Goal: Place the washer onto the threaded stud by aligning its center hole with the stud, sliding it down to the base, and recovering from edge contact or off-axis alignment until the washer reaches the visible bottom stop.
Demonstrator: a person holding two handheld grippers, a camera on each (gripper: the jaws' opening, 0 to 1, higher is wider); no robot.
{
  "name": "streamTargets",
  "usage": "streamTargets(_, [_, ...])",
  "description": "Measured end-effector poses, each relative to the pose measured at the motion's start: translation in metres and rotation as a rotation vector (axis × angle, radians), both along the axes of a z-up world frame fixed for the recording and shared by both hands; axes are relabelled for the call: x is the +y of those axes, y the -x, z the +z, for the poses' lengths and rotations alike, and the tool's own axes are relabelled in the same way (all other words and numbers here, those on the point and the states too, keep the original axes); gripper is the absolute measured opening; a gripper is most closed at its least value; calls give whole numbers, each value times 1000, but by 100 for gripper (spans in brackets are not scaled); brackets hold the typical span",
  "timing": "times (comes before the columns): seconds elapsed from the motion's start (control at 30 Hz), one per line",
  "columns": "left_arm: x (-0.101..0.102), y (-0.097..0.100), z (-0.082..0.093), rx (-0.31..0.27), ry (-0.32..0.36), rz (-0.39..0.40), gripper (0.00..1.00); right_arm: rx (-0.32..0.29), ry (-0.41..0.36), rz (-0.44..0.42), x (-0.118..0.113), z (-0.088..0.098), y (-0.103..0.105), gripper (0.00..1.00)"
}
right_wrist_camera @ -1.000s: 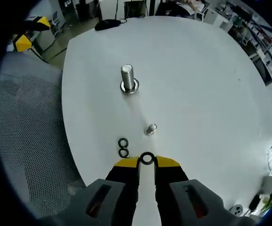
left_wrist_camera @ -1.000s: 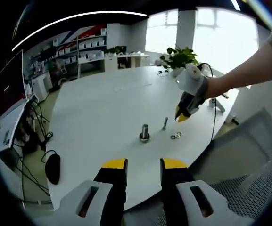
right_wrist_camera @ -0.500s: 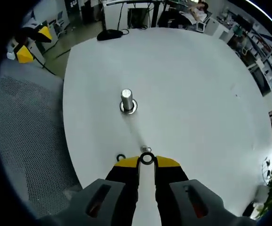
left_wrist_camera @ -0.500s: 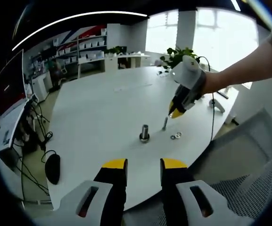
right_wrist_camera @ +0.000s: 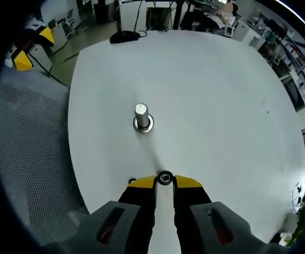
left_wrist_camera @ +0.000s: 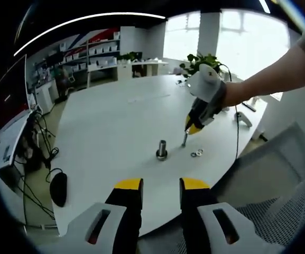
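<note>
Washer pinched at the right gripper's tips, short of the stud

The right gripper (right_wrist_camera: 164,182) is clenched on the washer (right_wrist_camera: 165,178) — a small dark ring held by its rim between the yellow tips, its center hole showing. It hangs above the white desk (right_wrist_camera: 221,106), apart from the upright threaded stud (right_wrist_camera: 142,115) on its base. The washer looks light, thin, rigid and smooth, so I judge it can slip or tilt; an edge grip that leaves the hole free suits it. In the left gripper view, the left gripper (left_wrist_camera: 160,186) sits released with nothing between its jaws, near the desk edge — spare washers (left_wrist_camera: 196,153) lie beside a second bolt (left_wrist_camera: 184,138).
</note>
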State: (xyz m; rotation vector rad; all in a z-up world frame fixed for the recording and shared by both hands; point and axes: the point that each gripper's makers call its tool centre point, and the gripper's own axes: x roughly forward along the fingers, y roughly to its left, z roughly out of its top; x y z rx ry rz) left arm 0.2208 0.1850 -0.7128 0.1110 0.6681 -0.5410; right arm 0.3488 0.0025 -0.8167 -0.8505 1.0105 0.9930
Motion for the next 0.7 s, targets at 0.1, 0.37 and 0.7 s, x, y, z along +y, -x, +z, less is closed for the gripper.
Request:
streamTargets(0.1, [0,0,0,0,1,0,26,4,7,-2,-2,-3,0,13])
streamTargets(0.37, [1,0,1,-1,5,4,26,18,18,-6,-2,-10,-1,13])
streamTargets(0.7, [1,1,-1,5,4,4,25,42,57,13,-6,-29,-1,13])
